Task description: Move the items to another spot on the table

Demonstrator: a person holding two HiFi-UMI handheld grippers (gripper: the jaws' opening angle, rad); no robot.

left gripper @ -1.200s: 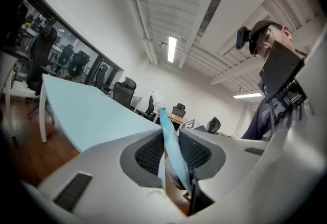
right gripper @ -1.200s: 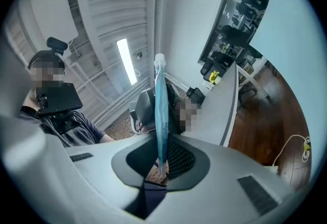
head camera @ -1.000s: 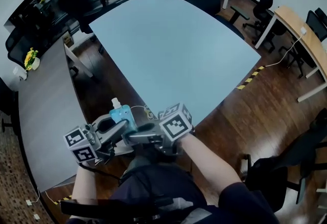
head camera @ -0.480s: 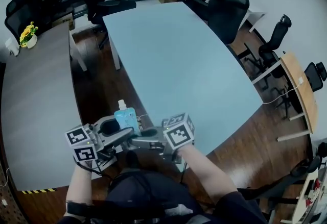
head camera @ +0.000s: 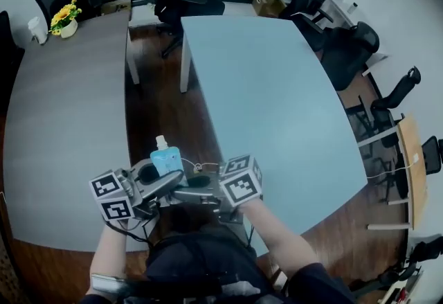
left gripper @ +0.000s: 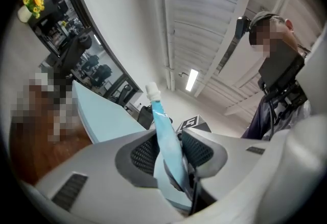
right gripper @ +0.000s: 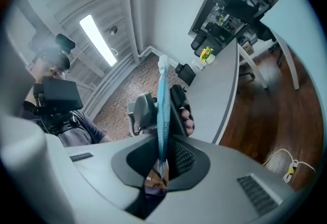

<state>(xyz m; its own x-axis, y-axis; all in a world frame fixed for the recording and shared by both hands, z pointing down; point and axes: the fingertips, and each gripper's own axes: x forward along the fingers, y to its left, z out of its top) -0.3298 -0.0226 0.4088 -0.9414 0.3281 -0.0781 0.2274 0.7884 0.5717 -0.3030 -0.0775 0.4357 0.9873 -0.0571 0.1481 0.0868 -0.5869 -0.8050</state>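
Observed both forearms entering from the bottom of the head view, left forearm (head camera: 109,254) and right forearm (head camera: 285,246) bent inward, hands close together before the torso. Noted left tool (head camera: 169,174) held about level and aimed rightward, right tool (head camera: 185,192) tipped slightly down and aimed leftward. Tips nearly meeting, marker cubes outermost.

Found blue pouch (head camera: 167,159) with white cap (head camera: 160,140) between the two tools, cap end pointing away from the body, resting on no counter.

Left gripper view: fuller part of pouch pinched between the meshed pads (left gripper: 144,152), jaws slightly apart around it and just closing further.

Right gripper view: jaws almost pressed together, nipping the pouch's thin flat edge. Left tool and the fingers (right gripper: 188,122) carrying it seen just beyond.

Located pouch in the air over the strip of dark wood floor (head camera: 156,98) between grey counter (head camera: 62,109) at left and pale blue counter (head camera: 277,102) at right. Near edge of blue counter just right of right tool, grey counter's edge just beside left tool.

Logged white cable (right gripper: 286,164) lying on the floor. Yellow flowers in a pot (head camera: 64,19) at grey counter's far corner. Cardboard box (head camera: 266,3) and black office chairs (head camera: 346,46) beyond blue counter's far end and right side.
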